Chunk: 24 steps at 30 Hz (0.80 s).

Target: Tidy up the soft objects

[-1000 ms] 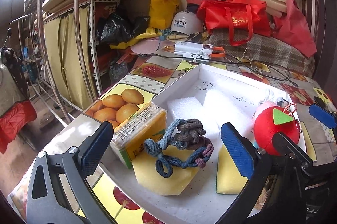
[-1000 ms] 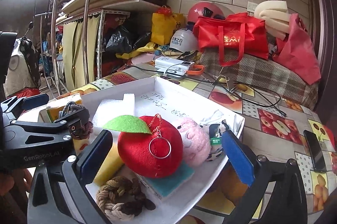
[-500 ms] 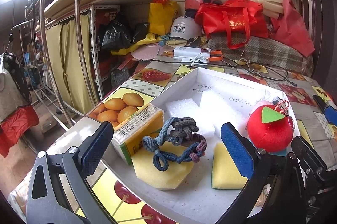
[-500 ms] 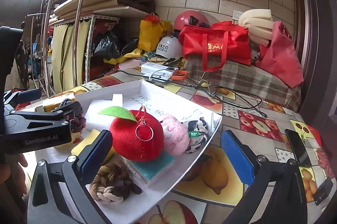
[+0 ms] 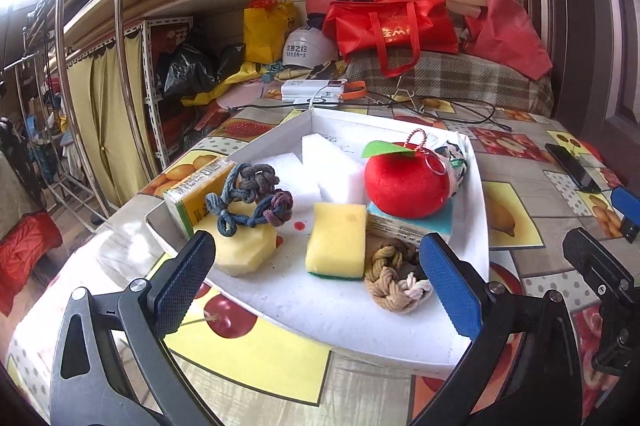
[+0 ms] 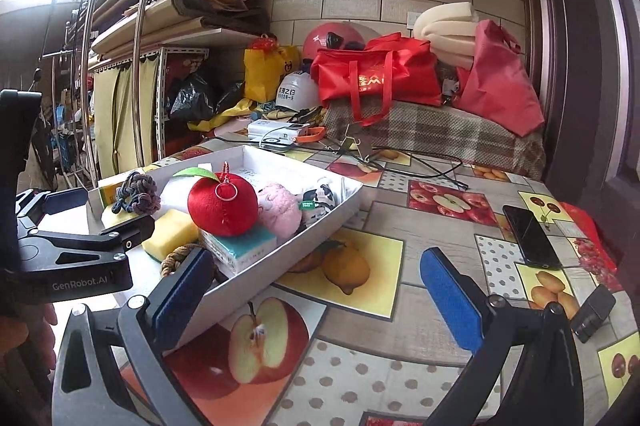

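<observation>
Both grippers have backed away from the tray, empty.

The left gripper point(image 5: 316, 280) and right gripper point(image 6: 316, 296) stand spread, holding nothing; the white tray point(image 5: 478, 194), now farther ahead, holds the red plush apple point(image 5: 404, 184), sponges and rope knots — probably the sorting is finished.

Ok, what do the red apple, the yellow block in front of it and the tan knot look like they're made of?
Red apple: plush fabric, matte and fuzzy, with a seam, a felt-like green leaf and a metal ring. Yellow block: sponge foam, porous, with a thin green scouring layer underneath. Tan knot: braided rope, probably cotton, with visible twisted strands.
</observation>
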Available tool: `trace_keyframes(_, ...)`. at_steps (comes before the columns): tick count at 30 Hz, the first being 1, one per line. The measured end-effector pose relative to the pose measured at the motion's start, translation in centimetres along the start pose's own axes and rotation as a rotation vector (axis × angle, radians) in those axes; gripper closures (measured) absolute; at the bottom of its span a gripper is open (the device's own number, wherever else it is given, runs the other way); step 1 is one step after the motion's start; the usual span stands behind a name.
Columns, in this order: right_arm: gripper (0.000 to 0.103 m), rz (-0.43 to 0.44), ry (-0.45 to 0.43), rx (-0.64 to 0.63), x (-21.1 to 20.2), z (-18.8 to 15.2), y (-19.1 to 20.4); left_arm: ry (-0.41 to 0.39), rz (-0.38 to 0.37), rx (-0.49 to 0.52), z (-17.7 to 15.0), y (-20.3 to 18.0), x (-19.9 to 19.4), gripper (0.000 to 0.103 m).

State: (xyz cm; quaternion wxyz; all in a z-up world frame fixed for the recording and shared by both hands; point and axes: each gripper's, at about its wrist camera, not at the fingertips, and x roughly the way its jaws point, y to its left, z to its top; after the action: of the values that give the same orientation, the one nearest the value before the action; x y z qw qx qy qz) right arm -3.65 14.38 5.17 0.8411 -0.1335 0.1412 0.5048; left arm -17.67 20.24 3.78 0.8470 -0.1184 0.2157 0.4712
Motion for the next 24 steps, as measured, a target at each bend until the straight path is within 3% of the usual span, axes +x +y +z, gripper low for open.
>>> trace_keyframes(4, 0.000, -0.010, 0.004, 0.017, -1.5, -0.7, -1.2, -0.065, -0.003, 0.012, -0.8, -1.3, -2.7, 0.000)
trace_keyframes(9, 0.000, -0.017, -0.001, 0.004, -3.1, -1.4, -1.6, 0.015, -0.041, -0.003, -1.3, -2.0, -2.4, 0.000)
trace_keyframes(14, 0.000, -0.016, -0.020, 0.015, -5.6, -2.2, -2.3, -0.013, -0.023, -0.026, -1.4, -1.7, -3.3, 0.000)
trace_keyframes(16, 0.000, -0.045, -0.089, 0.046, -7.5, -2.2, -3.1, -0.039, -0.007, -0.018, -1.6, -1.9, -4.2, 0.000)
trace_keyframes(19, 0.000, -0.126, -0.303, 0.116, -12.0, -2.7, -4.3, -0.091, 0.015, 0.001, -1.7, -2.4, -5.7, 0.000)
trace_keyframes(21, 0.000, -0.174, -0.399, 0.148, -14.0, -3.1, -4.5, -0.116, 0.034, 0.023, -1.7, -2.9, -6.6, 0.000)
trace_keyframes(24, 0.000, -0.249, -0.420, 0.148, -14.9, -3.0, -4.5, -0.078, 0.072, 0.057, -1.9, -4.0, -7.0, 0.000)
